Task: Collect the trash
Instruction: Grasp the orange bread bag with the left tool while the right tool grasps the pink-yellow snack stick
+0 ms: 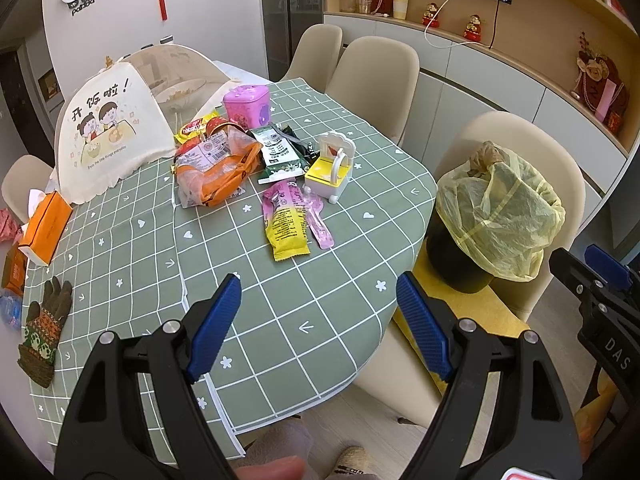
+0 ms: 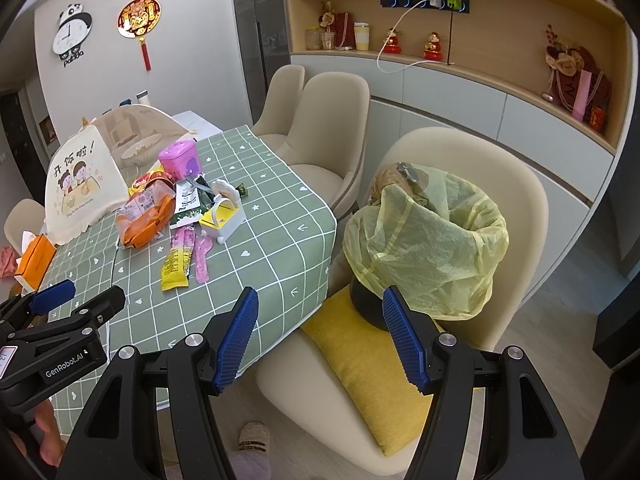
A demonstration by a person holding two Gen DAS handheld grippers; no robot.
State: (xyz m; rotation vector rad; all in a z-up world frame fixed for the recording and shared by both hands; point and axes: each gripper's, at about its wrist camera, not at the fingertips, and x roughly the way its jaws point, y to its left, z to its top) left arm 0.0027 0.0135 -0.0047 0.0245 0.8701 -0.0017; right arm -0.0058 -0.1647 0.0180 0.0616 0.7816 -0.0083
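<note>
Wrappers lie on the green checked tablecloth (image 1: 280, 320): a pink-and-yellow snack wrapper (image 1: 285, 220) (image 2: 178, 258), a pink plastic spoon (image 1: 318, 222) (image 2: 201, 258), an orange clear bag (image 1: 214, 168) (image 2: 146, 216), a green-and-white packet (image 1: 278, 152) (image 2: 188, 200) and a red-yellow wrapper (image 1: 192, 130). A black bin with a yellow liner (image 1: 496, 216) (image 2: 430, 244) stands on a chair at the right. My left gripper (image 1: 318, 320) hovers open above the table's near edge. My right gripper (image 2: 318, 332) is open, between table and bin, holding nothing.
A cloth food cover (image 1: 108, 132), a pink tin (image 1: 246, 106), a yellow-white toy box (image 1: 330, 172), an orange tissue box (image 1: 44, 228) and a knitted glove (image 1: 42, 336) share the table. Beige chairs (image 1: 372, 80) line the right side; a yellow cushion (image 2: 368, 364) lies under the bin.
</note>
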